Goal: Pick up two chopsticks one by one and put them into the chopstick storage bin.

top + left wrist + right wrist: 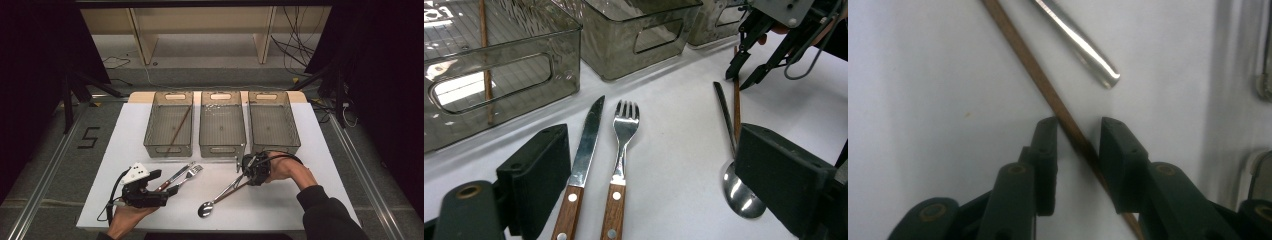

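Right claw straddling a chopstick on the surface, not yet pinching it.

My right claw (1075, 150) points down with its jaws narrowed around the brown chopstick (1068, 122), which lies flat on the white surface (280, 200) between the pads; I see a sliver of gap on each side, so I judge nothing is gripped yet. Just beside it lies the spoon (220, 197), its handle tip near the jaws, so I've set the claw on the stick's far end to avoid catching both. My left claw (664, 175) rests wide and empty, low on the surface, framing the knife (584, 150) and fork (621, 150). Beyond stand three clear bins; the left bin (150, 142) already holds a matching chopstick (179, 127), so I'd expect this one to go there.
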The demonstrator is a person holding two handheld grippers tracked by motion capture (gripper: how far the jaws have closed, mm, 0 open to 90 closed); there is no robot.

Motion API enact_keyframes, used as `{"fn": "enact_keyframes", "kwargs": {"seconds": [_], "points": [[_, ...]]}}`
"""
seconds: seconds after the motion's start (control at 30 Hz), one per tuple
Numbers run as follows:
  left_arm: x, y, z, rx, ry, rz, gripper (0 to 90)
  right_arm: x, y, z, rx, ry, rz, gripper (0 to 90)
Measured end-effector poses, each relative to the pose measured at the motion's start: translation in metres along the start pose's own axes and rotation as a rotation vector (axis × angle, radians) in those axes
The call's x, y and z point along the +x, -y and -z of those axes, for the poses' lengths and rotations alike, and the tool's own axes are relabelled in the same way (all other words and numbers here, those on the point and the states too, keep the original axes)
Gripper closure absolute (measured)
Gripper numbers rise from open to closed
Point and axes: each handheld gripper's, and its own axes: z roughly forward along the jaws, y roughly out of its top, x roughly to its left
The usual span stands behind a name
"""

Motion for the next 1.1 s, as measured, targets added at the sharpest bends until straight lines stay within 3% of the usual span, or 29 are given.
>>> {"fn": "enact_keyframes", "kwargs": {"seconds": [0.23, 0.63, 1.1], "points": [[0.001, 0.0, -0.001, 0.008, 0.003, 0.001, 14.7, 0.007, 0.002, 0.001, 0.031, -0.011, 0.076, 76.0], [0.003, 0.001, -0.001, 0.008, 0.002, 0.012, 14.7, 0.015, 0.0, 0.001, 0.073, -0.04, 0.16, 84.3], [0.004, 0.001, -0.001, 0.01, 0.002, 0.005, 14.7, 0.018, 0.004, 0.005, 0.059, -0.056, 0.195, 85.7]]}}
